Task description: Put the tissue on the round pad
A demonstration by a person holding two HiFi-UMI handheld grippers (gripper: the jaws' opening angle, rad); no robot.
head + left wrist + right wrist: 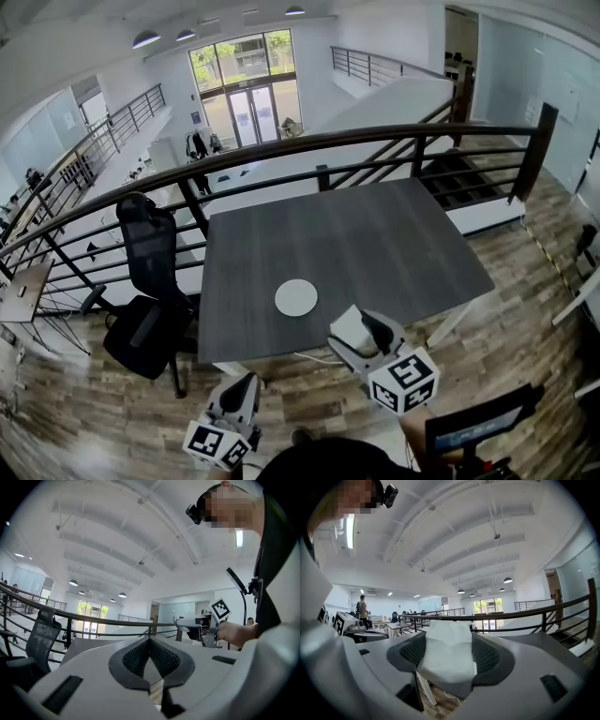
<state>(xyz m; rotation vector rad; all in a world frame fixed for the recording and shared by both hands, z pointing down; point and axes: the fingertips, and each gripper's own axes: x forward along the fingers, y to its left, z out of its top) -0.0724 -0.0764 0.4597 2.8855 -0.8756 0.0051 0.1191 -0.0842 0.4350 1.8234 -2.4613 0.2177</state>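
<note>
While the pad (296, 298) is lying on the table (394, 234), we are clamping the tissue (447, 656) in the jaws of the right gripper (354, 330), just beside the pad, at its near right. We are holding the left gripper (246, 382), jaws pressed together on nothing, farther from the pad, off its near side.

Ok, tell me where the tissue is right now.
The tissue is clamped between the right gripper's jaws, at the near edge of the dark table, just right of the round pad in the head view.
</note>
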